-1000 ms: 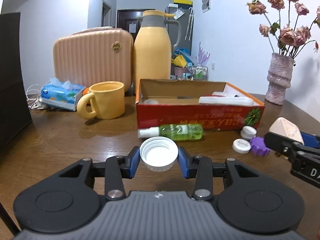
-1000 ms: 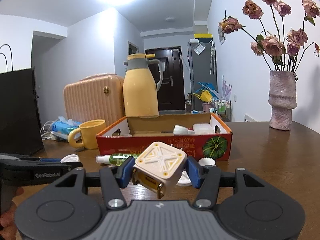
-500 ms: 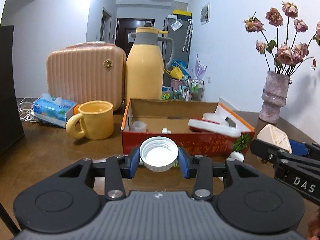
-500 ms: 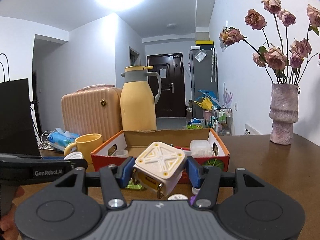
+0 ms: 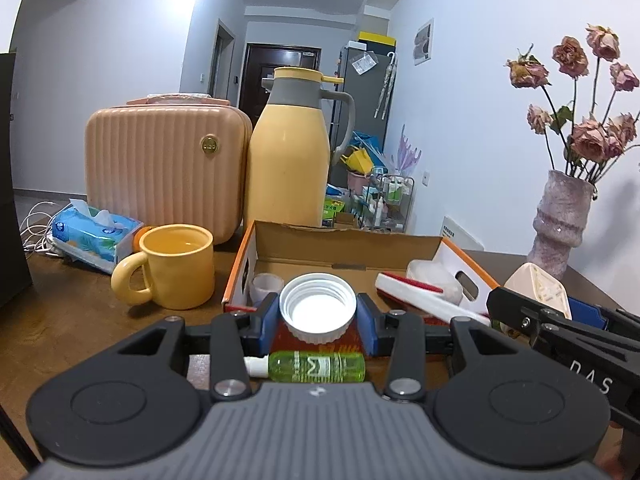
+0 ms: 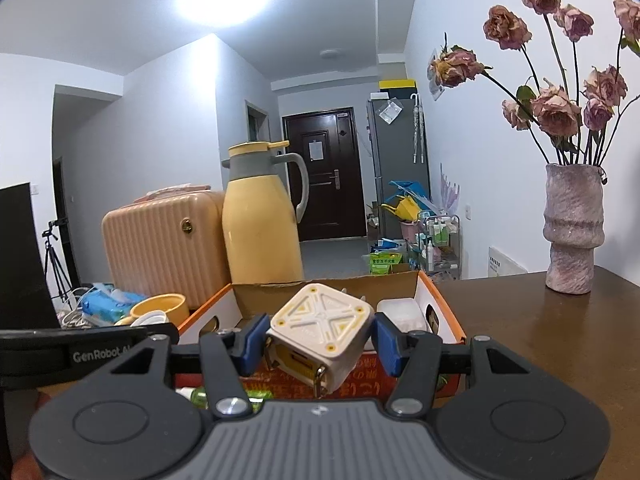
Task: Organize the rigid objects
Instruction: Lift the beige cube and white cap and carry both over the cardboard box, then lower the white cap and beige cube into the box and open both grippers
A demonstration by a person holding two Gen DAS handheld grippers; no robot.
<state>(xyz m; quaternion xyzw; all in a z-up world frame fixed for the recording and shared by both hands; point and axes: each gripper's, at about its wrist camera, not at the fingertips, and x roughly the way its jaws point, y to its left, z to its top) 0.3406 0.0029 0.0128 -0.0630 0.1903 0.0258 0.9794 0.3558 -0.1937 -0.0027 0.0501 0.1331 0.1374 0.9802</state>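
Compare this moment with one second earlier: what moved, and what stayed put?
Both grippers rose and advanced toward the cardboard box. The left gripper still clamps the white cap; the right gripper still clamps the cream cube. The green bottle stayed on the table.

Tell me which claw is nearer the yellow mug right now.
Left. The left claw, shut on the white cap, sits just right of the yellow mug. The right claw, holding the cream cube, is farther right, across the cardboard box.

White ribbed cap [image 5: 318,311] and cream cube [image 6: 320,330] held above red box [image 5: 348,240].
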